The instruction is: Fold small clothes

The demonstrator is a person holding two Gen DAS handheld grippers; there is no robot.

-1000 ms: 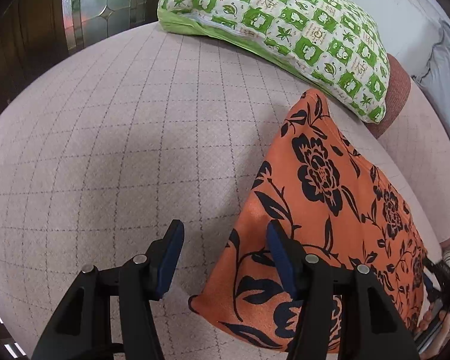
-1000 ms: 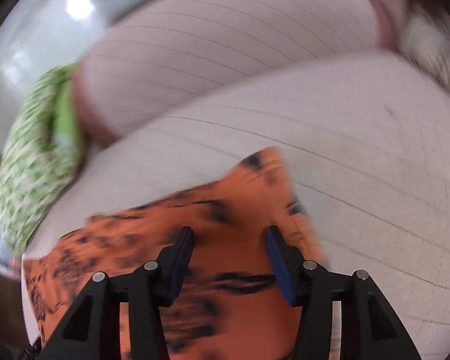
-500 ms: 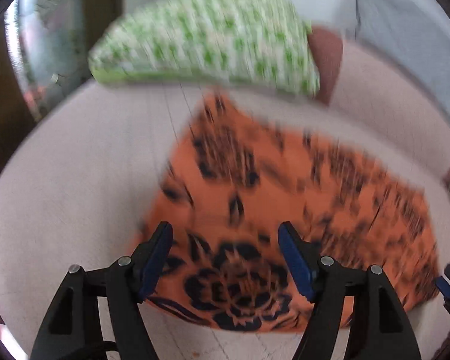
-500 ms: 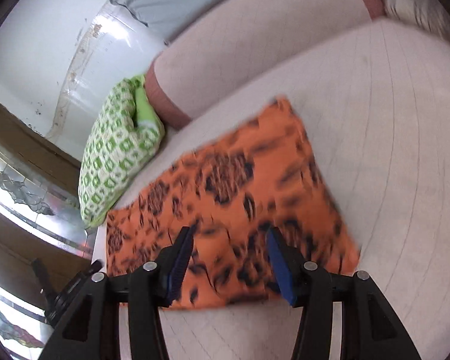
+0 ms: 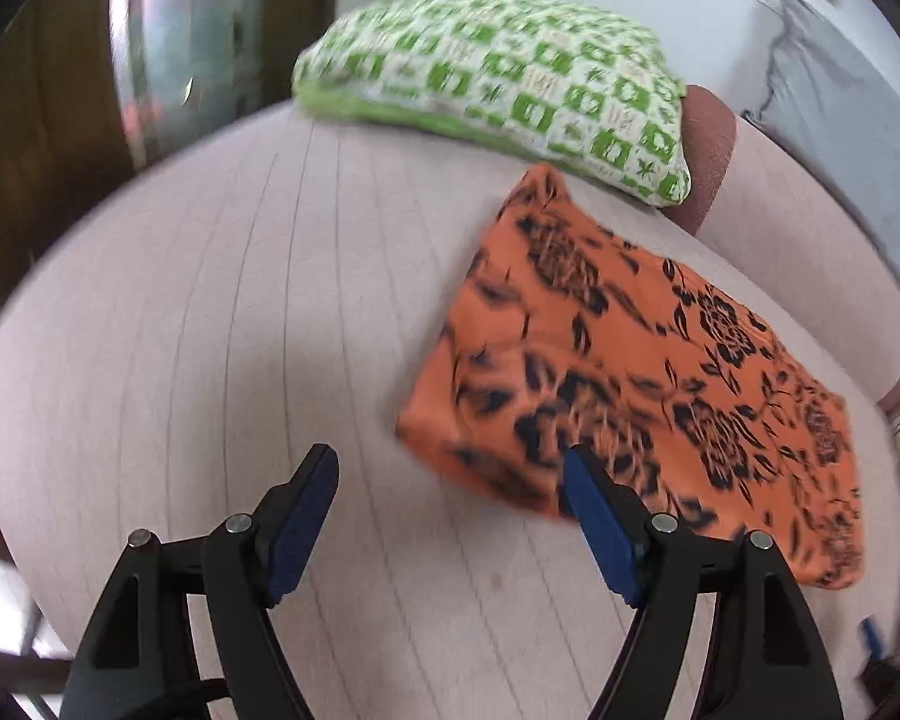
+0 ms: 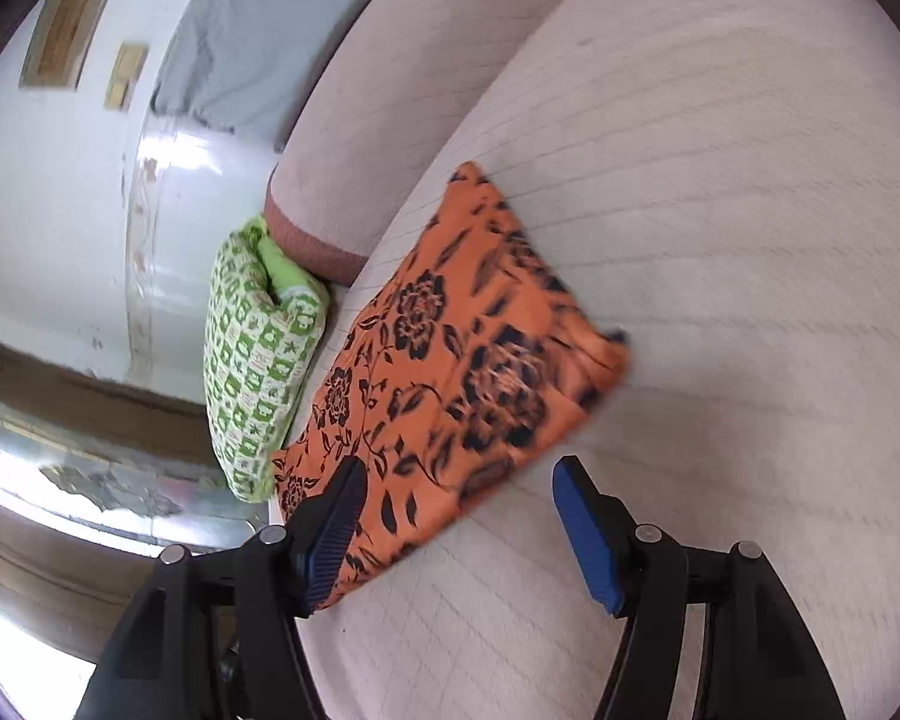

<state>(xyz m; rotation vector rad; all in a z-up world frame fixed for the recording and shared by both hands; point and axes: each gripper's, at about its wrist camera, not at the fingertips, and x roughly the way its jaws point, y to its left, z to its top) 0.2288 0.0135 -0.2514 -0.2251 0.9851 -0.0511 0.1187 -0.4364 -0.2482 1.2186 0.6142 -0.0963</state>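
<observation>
A folded orange cloth with black flowers (image 5: 642,384) lies flat on the pale pink checked sofa seat (image 5: 240,330). It also shows in the right wrist view (image 6: 450,372). My left gripper (image 5: 450,480) is open and empty, above the seat, with the cloth's near corner just past its right finger. My right gripper (image 6: 456,492) is open and empty, held above the cloth's near edge, apart from it.
A green and white patterned pillow (image 5: 510,90) lies at the back of the seat, beyond the cloth; it also shows in the right wrist view (image 6: 258,360). The sofa backrest (image 6: 390,90) rises behind. A wall (image 6: 42,210) stands beyond the sofa.
Both grippers have pulled back and up from the cloth, staying open. The left view has swung left, so the cloth now sits to its right. The cloth lies still.
</observation>
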